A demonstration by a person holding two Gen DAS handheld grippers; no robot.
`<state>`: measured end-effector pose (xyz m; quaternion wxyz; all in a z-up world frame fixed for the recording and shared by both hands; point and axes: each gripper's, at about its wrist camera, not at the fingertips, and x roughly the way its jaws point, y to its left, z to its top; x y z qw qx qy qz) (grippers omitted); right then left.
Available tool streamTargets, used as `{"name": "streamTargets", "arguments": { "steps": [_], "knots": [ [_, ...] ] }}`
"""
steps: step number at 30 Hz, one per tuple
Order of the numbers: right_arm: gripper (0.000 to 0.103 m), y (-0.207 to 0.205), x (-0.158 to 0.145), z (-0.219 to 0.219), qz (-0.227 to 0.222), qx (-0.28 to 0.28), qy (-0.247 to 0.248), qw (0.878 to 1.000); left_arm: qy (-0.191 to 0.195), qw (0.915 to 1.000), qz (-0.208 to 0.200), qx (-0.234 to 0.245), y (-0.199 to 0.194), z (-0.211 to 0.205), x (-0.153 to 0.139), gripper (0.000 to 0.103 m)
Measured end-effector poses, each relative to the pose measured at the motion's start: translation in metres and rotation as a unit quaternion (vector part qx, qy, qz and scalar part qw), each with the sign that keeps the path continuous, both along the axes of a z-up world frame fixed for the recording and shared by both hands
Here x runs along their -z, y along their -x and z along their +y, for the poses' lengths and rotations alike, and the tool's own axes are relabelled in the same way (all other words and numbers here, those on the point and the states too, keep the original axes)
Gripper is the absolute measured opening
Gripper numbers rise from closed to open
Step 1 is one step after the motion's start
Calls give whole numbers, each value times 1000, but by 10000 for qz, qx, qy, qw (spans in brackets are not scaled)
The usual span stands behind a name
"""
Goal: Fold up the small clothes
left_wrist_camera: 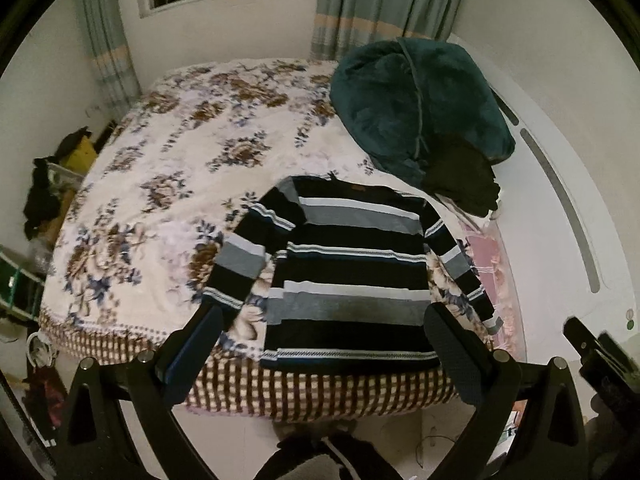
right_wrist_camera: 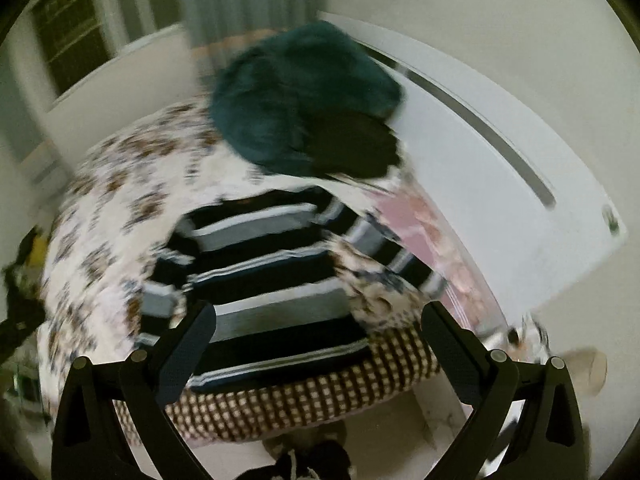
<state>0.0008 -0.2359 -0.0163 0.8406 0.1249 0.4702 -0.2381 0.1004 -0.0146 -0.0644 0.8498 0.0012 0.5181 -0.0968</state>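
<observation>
A small long-sleeved sweater (left_wrist_camera: pixel 352 268) with black, grey and white stripes lies flat, face up, at the near edge of the bed, hem toward me and both sleeves spread out. My left gripper (left_wrist_camera: pixel 324 316) is open and empty, held in the air before the hem. The sweater shows blurred in the right wrist view (right_wrist_camera: pixel 272 280). My right gripper (right_wrist_camera: pixel 318 316) is open and empty, also in front of the hem, slightly to the right. The right gripper's body shows at the left wrist view's right edge (left_wrist_camera: pixel 600 356).
The bed has a floral cover (left_wrist_camera: pixel 180 184) with a checked border (left_wrist_camera: pixel 320 392). A dark teal bundle (left_wrist_camera: pixel 416 104) and a dark garment (left_wrist_camera: pixel 464 180) lie behind the sweater by the white headboard (left_wrist_camera: pixel 560 208). Clutter stands at the bed's left (left_wrist_camera: pixel 52 184).
</observation>
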Motion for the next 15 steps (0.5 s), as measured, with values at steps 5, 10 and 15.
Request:
{"name": "streamTargets", "arguments": {
  "steps": [5,10,15],
  "knots": [
    [103,0,81,-93,297,1268,-535,9900,43,9992,384,42,-46,-24,52,103],
    [103,-5,195,-200,612,2280,-1010,9665,-97,9968,784,-106,-89,-64,117,103],
    [103,-24,335,-280,962,2914,-1738,9357,-712,9923,984,-235,-118,-90,187,103]
  ]
}}
